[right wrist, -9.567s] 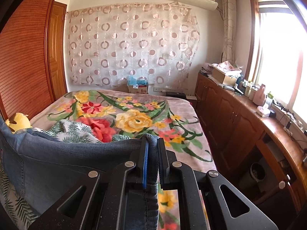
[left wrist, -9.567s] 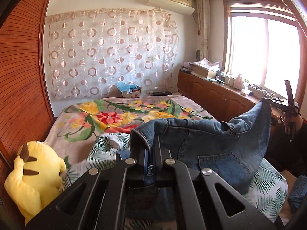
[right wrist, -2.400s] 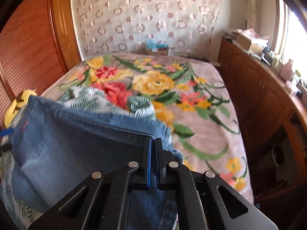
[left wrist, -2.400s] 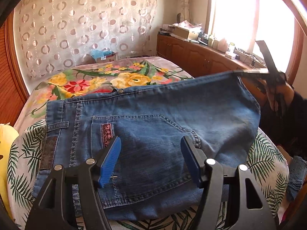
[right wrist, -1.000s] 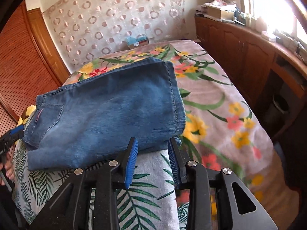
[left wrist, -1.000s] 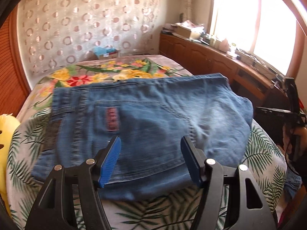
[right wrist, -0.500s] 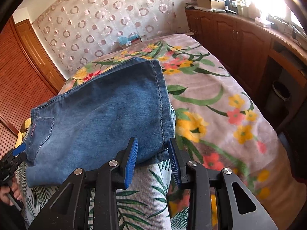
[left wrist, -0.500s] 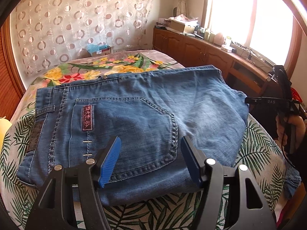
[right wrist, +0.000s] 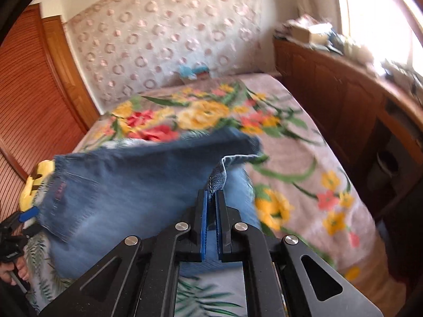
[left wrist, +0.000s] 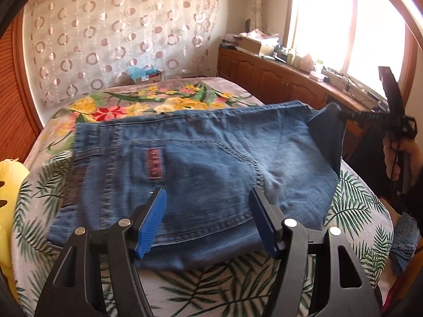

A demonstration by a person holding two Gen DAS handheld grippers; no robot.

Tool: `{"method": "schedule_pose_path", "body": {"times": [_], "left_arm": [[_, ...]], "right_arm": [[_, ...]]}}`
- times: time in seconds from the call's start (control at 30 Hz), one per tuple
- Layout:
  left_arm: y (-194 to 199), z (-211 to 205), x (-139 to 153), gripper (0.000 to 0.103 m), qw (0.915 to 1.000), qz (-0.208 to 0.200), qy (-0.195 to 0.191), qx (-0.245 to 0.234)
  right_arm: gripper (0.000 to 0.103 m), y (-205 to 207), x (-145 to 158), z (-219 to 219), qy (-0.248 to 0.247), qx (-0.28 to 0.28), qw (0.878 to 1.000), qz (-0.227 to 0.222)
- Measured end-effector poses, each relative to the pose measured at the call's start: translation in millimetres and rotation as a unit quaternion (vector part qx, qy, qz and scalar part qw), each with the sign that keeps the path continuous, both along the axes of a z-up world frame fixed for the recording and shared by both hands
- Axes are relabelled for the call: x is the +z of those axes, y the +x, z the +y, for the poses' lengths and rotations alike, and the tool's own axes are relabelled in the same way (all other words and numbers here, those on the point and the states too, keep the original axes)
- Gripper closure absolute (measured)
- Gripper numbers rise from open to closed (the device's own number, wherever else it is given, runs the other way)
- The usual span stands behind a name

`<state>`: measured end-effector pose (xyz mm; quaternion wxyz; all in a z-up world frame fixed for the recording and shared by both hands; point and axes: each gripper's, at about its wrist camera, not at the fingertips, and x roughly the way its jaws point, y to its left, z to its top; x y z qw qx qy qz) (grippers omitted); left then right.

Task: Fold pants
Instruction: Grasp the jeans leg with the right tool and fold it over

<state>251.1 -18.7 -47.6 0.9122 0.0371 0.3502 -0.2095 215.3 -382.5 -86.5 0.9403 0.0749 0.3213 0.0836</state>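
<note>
Bed (left wrist: 185, 92): fills the room's middle, under a floral blanket, with a palm-leaf cover (left wrist: 351, 206) on the near end.

Jeans (left wrist: 211, 163): lie on the palm-leaf cover, already doubled into a broad slab, waistband to the left, back pocket (left wrist: 201, 174) face up.

Lifted corner (left wrist: 326, 134): at the right end of the slab one flap stands up off the rest; in the right wrist view the denim edge (right wrist: 218, 178) rises straight out of the pads.

Right tool (right wrist: 210, 211): pinched tight on that flap, nothing else in it.

Left tool (left wrist: 207, 219): spread wide and empty, hovering over the near hem, not touching the cloth as far as the blur lets me judge.

Step in hand: probably carrying the right end across toward the waistband.

Doing it well: keep the flap taut and low, match edge to edge, and let the left tool press the near hem so the lower layers do not drag along.
</note>
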Motion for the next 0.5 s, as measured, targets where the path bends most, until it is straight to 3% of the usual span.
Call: {"method": "schedule_pose_path", "body": {"times": [0.23,0.5], "left_arm": [[-8.2,56.0,15.4,0.037,0.9989,-0.017,-0.009,0.042],[-21.9,120.9,21.6,0.037,0.9951,-0.024,-0.011,0.095]], "right_arm": [[0.098,9.3,51.8,102.0,-0.021,0.089,0.995,-0.046],[0.098,4.4,76.0,237.4,-0.011,0.216,0.974,-0.064]]}}
